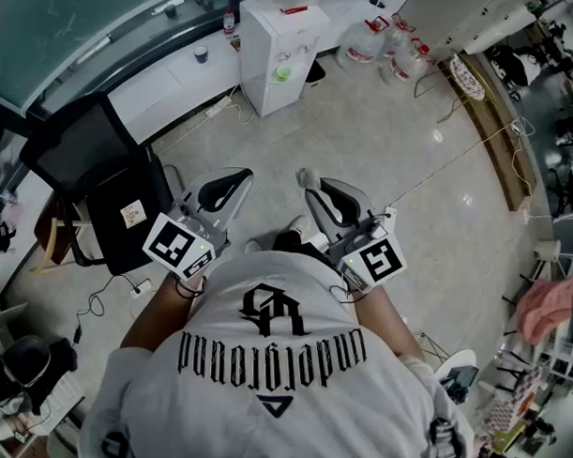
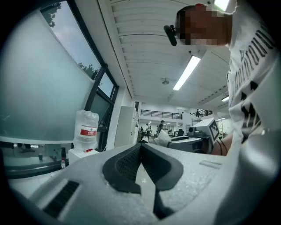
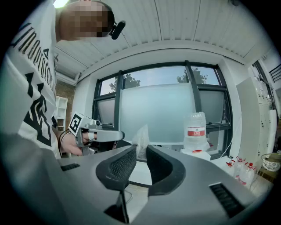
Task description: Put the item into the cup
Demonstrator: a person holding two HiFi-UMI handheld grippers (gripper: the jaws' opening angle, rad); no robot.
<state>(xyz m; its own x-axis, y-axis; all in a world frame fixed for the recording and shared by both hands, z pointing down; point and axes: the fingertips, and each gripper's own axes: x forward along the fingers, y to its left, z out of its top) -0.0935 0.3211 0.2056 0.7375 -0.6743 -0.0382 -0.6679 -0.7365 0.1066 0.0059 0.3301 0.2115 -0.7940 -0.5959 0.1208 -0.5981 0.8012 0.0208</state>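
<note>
The item is a small crumpled piece of whitish, translucent wrapping (image 3: 141, 141). It sticks up from between the black pads of my right gripper (image 3: 141, 150), which is shut on it. In the head view the same item (image 1: 308, 178) shows at the tip of the right gripper (image 1: 316, 189), held in front of the person's chest above the floor. The left gripper (image 1: 239, 178) is beside it at the same height. Its pads meet at the tips (image 2: 141, 146) with nothing between them. From the left gripper view the right gripper carries the white item (image 2: 163, 137). No cup shows in any view.
A white water dispenser (image 1: 281, 49) stands on the tiled floor ahead, with large water bottles (image 1: 368, 40) to its right. A black chair (image 1: 101, 175) is at the left, cables lie on the floor, and a counter runs under the windows (image 3: 158, 118).
</note>
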